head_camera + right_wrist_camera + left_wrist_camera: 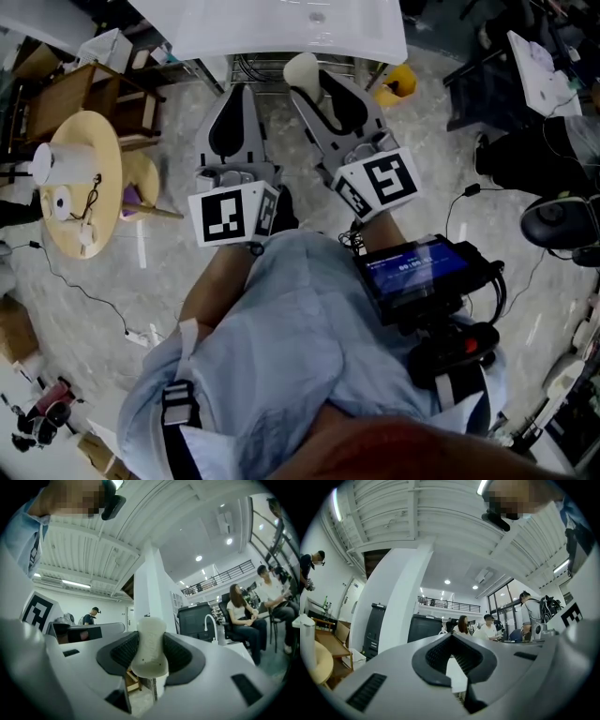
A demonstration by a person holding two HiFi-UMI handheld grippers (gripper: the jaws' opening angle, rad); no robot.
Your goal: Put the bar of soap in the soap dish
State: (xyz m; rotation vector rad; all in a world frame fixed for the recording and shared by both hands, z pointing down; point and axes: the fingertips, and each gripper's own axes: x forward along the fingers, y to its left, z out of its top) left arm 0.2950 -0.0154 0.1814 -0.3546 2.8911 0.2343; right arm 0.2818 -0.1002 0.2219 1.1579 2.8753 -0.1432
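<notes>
A cream bar of soap stands up between the jaws of my right gripper, which is shut on it. The right gripper view shows the soap pinched upright at its waist by the black pads. Left of it, my left gripper is shut with nothing in it; in the left gripper view its pad tips meet. Both grippers are held close to the person's body and tilt upward, toward the ceiling. No soap dish shows in any view.
A white countertop lies just ahead of the grippers. A round wooden table with a white roll stands at the left, a yellow object beyond the right gripper. Cables cross the floor. A white faucet and seated people show at the right.
</notes>
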